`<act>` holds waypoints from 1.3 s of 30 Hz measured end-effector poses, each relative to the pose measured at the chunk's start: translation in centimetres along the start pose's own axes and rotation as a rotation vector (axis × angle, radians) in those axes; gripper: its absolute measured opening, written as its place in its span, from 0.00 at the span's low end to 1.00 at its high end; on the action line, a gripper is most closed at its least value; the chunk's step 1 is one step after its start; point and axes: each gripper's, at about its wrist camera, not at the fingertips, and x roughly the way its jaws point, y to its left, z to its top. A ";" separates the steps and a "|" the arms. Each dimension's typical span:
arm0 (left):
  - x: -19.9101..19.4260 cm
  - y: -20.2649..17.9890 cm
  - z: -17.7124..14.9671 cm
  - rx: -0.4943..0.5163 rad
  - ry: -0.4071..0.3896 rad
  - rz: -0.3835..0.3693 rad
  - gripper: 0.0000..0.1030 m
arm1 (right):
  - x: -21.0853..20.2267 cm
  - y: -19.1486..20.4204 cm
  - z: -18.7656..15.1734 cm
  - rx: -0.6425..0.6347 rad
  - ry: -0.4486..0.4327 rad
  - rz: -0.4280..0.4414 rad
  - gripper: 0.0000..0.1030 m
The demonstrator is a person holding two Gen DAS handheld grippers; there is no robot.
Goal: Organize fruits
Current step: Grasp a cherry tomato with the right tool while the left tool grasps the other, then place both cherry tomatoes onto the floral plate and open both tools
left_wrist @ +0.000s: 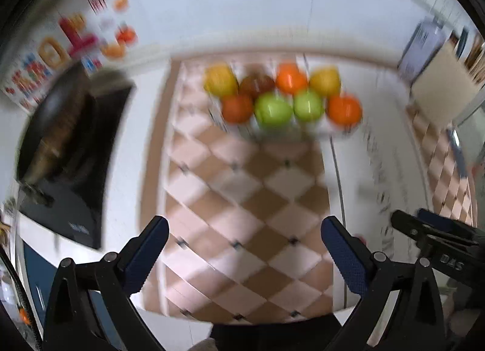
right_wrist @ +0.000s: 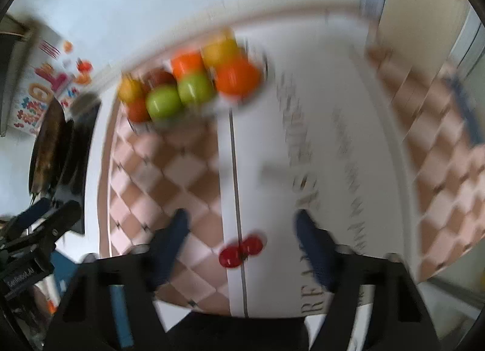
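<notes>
At the bottom of each frame, the left gripper [left_wrist: 244,243] and right gripper [right_wrist: 242,237] both stand spread wide, holding nothing. The fruits [left_wrist: 283,95] sit mid-frame toward the top on the checkered cloth [left_wrist: 242,199], two rows running left to right. Blur hides whatever holds them.

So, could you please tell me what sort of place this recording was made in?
Most likely a home kitchen: a black cooktop with a dark frying pan on it sits left of a checkered mat, and a fruit pile lies at its far end.
</notes>
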 end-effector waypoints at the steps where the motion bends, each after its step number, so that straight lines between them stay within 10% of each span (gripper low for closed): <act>1: 1.7 -0.5 -0.5 -0.002 0.050 -0.001 1.00 | 1.9 -0.8 -0.3 0.016 0.048 0.022 0.58; 10: 7.0 -3.0 -3.1 -0.022 0.236 0.015 1.00 | 9.3 -2.5 -1.8 0.012 0.219 0.098 0.26; 24: 9.3 -12.4 -4.8 0.153 0.334 -0.164 0.97 | 4.8 -7.7 0.2 0.017 0.099 0.056 0.25; 31: 10.2 -15.6 -5.3 0.205 0.365 -0.195 0.40 | 4.5 -9.3 0.2 0.044 0.087 0.047 0.25; 39: 9.4 -13.9 -4.2 0.155 0.328 -0.214 0.29 | 3.7 -8.6 1.2 0.037 0.053 0.061 0.25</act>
